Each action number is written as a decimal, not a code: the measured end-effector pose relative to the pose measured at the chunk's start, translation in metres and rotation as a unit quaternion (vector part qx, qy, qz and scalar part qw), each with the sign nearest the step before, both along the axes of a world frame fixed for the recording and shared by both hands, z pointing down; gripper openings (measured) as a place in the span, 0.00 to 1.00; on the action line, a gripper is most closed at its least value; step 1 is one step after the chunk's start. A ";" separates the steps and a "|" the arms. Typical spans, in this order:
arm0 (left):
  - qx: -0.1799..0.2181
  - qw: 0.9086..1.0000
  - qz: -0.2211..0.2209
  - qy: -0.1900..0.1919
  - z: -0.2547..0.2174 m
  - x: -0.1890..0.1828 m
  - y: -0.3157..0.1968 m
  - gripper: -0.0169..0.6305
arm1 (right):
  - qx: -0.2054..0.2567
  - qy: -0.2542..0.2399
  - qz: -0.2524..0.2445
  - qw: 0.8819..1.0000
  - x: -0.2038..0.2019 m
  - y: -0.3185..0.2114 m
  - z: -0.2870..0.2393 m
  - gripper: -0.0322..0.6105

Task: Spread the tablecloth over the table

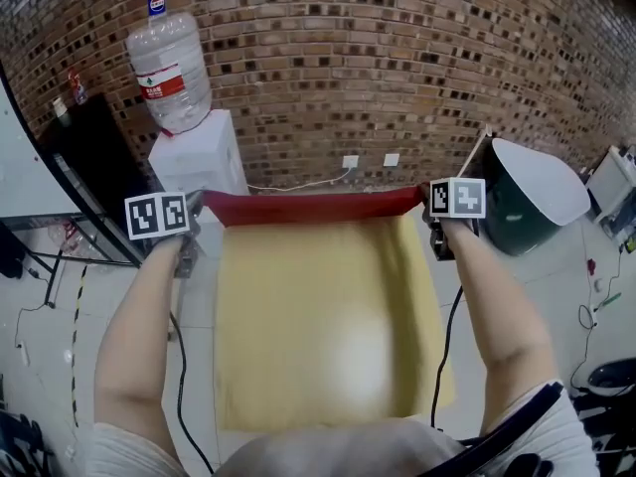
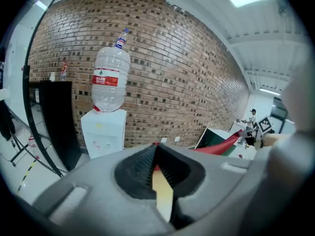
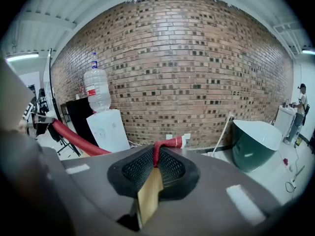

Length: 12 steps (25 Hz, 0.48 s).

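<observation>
Left gripper point(image 1: 202, 207) and right gripper point(image 1: 427, 205) each pinch a top corner of the tablecloth point(image 1: 328, 306), stretched mid-frame between them. It looks light, limp and likely to sag; those corners suit holding it.

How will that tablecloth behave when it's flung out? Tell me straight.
Probably floppy: the tablecloth drapes between the left gripper and right gripper, its red top edge curling over. Likely light: only thin corners pinched in the shut fingers carry it. It may billow or slip if swung hard.
</observation>
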<state>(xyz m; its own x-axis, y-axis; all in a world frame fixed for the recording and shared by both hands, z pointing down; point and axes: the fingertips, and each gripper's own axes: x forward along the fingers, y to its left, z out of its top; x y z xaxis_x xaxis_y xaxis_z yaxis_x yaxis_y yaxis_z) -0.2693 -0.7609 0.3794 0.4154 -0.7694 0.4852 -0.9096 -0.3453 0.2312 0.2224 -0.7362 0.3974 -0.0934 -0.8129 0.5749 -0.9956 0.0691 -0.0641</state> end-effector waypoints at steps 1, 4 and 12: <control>-0.001 1.000 0.001 0.003 0.000 0.001 0.016 0.04 | 0.000 -0.001 0.002 1.000 0.002 0.015 0.000 0.08; -0.011 1.000 0.003 0.012 0.011 0.001 0.067 0.04 | -0.005 -0.014 0.018 1.000 0.005 0.064 0.012 0.08; -0.038 0.999 -0.001 0.003 0.051 -0.005 0.198 0.04 | -0.018 -0.014 0.028 0.999 0.006 0.192 0.060 0.07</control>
<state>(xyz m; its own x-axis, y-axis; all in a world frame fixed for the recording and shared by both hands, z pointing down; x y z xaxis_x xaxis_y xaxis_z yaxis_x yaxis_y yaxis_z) -0.2742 -0.5626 0.4309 0.4175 -0.7309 0.5399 -0.9085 -0.3255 0.2620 0.2286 -0.5445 0.4576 -0.0641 -0.7962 0.6016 -0.9957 0.0103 -0.0924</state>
